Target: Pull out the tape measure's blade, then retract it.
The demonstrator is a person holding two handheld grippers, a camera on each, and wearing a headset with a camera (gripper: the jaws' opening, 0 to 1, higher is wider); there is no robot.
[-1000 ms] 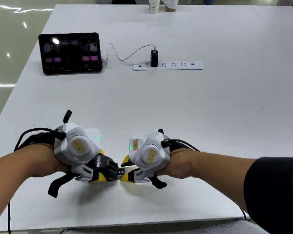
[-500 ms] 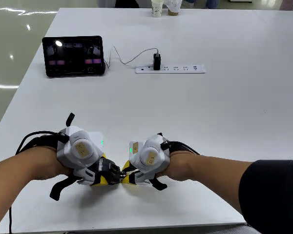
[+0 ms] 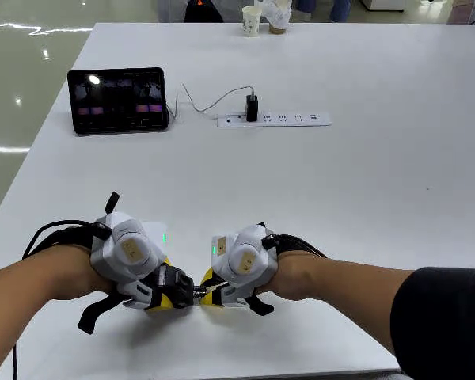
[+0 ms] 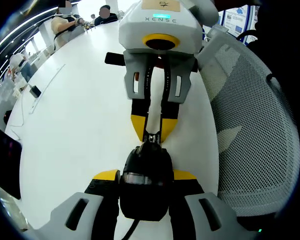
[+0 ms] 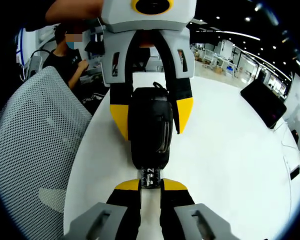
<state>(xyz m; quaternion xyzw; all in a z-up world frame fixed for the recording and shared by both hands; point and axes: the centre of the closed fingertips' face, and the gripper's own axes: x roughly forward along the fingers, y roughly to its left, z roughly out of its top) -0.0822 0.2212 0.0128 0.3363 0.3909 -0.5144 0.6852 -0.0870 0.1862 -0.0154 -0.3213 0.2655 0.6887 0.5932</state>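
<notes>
1. The two grippers meet nose to nose at the near edge of the broad white table (image 3: 340, 182), one in each of the person's hands.
2. The left gripper (image 4: 146, 176) has its yellow-tipped jaws closed against the sides of the black, rounded tape measure (image 5: 150, 131) and holds it just above the tabletop.
3. The right gripper (image 5: 151, 186) has its jaws drawn narrow, pinching the tip of the white, numbered metal blade (image 5: 150, 176).
4. Only a short stretch of blade shows between the case mouth and the right jaws.
5. Farther up the table lie a black rectangular tablet (image 3: 117, 96) and a long white power strip (image 3: 274, 119) with a black plug (image 3: 252, 107) in it.
6. A grey mesh chair (image 4: 250, 130) stands just off the table's near side.
</notes>
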